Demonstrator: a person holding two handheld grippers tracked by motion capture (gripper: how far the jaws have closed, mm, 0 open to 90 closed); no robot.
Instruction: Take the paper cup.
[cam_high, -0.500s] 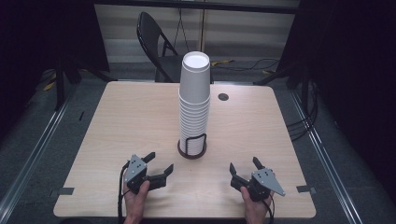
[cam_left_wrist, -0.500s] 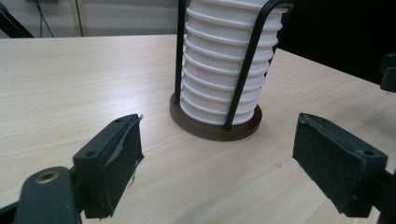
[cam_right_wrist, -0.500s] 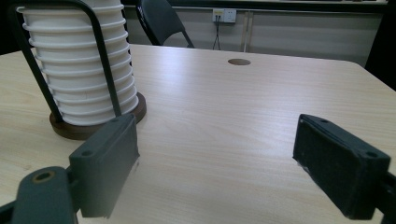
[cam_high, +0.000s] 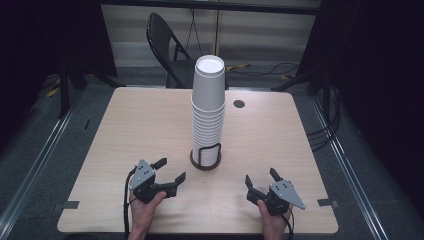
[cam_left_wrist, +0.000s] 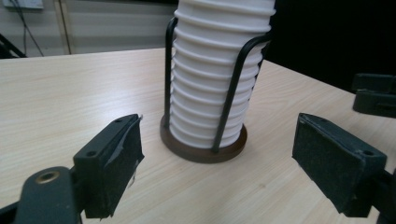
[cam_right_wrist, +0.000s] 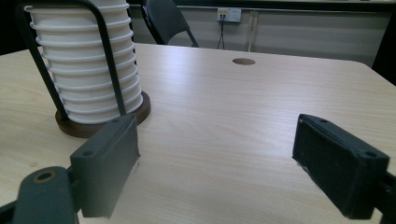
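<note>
Work has yet to begin: left hand-held gripper (cam_high: 168, 170) and right hand-held gripper (cam_high: 261, 182) gape empty on the near bench (cam_high: 125, 125), cup stack (cam_high: 207, 112) untouched between them, farther back.

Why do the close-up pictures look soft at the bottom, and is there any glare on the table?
In the left gripper view the near jaws blur slightly while the stack of cups stays sharp. In the right gripper view the left jaw is softest, and a pale sheen lies across the table. The high view is evenly lit on the tabletop, dark around it.
</note>
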